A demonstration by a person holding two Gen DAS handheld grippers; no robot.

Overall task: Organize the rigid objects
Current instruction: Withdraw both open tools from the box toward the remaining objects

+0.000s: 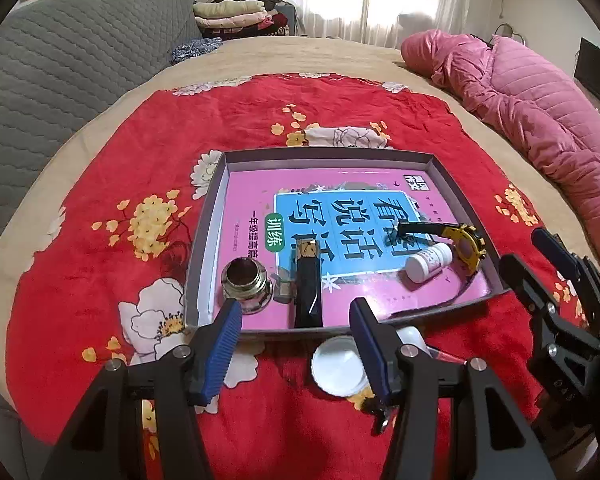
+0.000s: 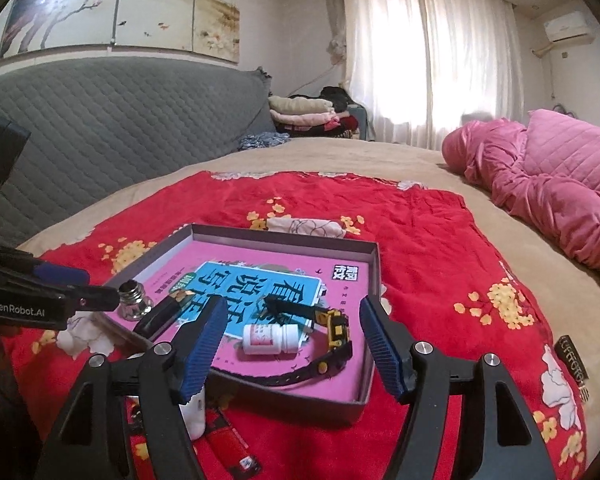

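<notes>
A grey shallow box (image 1: 204, 236) lined with a pink and blue book lies on the red floral blanket. In it are a metal threaded fitting (image 1: 246, 282), a black bar with a gold tip (image 1: 309, 280), a small white pill bottle (image 1: 428, 262) on its side and a yellow and black watch (image 1: 466, 242). My left gripper (image 1: 296, 320) is open and empty just above the box's near edge. A white lid (image 1: 338, 366) lies on the blanket below it. My right gripper (image 2: 292, 336) is open and empty above the bottle (image 2: 270, 338) and watch (image 2: 336, 330).
A white object (image 2: 194, 416) and a red one (image 2: 230, 440) lie on the blanket in front of the box. A pink quilted jacket (image 1: 532, 116) lies at the right. A grey headboard (image 1: 60, 64) stands at the left. The right gripper shows in the left wrist view (image 1: 540, 264).
</notes>
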